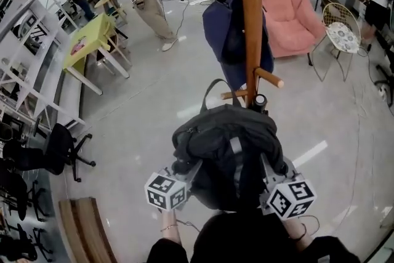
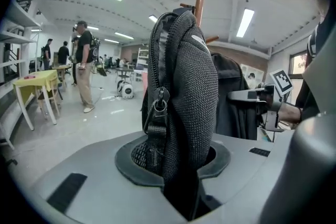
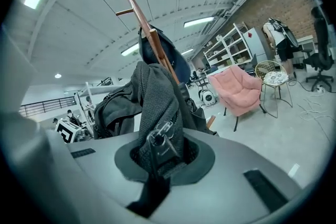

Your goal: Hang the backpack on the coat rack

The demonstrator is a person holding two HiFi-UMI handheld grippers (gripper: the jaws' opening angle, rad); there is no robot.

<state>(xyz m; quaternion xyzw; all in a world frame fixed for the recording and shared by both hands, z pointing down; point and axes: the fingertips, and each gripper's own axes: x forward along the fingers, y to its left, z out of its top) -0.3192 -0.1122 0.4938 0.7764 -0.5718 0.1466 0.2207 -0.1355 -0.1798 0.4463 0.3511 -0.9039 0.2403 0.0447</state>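
– Two grippers to enter; how do we log the jaws?
– We log the left gripper (image 2: 176, 165) clenched on backpack (image 1: 228, 145) fabric beside a zipper pull (image 2: 157, 107), and the right gripper (image 3: 157, 162) pinching another fold.
– Backpack position?
– Held up between both, close by the coat rack (image 1: 249, 21) pole. Its top loop (image 1: 212, 92) arches beside a peg (image 1: 234, 94); whether it is hooked we cannot tell. A navy bag (image 1: 231, 34) hangs on the pole's far side.

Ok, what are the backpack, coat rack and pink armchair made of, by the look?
Backpack: dark grey synthetic weave, matte; coarse mesh texture shows close up.
Coat rack: probably wood, smooth orange-brown finish; round pegs with paler ends.
Pink armchair: soft upholstery, probably fabric; padded, matte, on thin dark legs.
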